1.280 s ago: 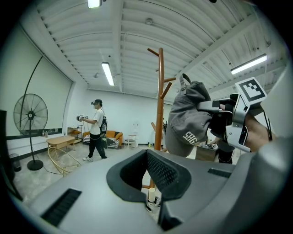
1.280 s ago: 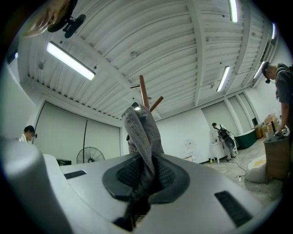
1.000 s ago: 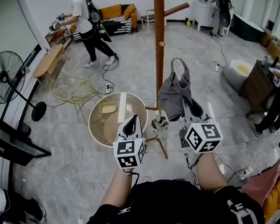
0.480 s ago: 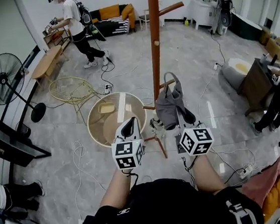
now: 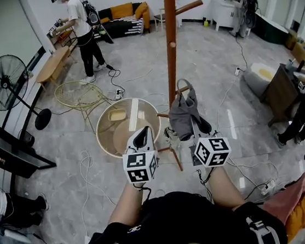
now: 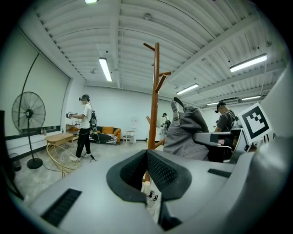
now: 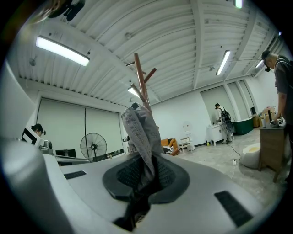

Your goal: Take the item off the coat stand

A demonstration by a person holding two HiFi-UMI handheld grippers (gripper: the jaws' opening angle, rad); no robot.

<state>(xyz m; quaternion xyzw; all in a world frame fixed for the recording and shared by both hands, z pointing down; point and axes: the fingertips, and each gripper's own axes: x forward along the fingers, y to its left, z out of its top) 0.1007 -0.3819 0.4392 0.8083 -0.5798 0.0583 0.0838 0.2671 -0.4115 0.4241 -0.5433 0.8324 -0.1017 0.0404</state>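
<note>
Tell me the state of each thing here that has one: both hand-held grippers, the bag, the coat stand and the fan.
left hand-held gripper: shut, nothing between its jaws
right hand-held gripper: shut on fabric of the gray bag
gray bag: held up beside the coat stand; strap on a peg or off it, cannot tell
coat stand: upright
floor fan: upright; spinning or not, cannot tell

Grey marble floor (image 5: pixel 205 57): coat stand (image 5: pixel 171 28), round table (image 5: pixel 97 133), fan (image 5: pixel 4 81), loose cables (image 5: pixel 83 167) on it
</note>
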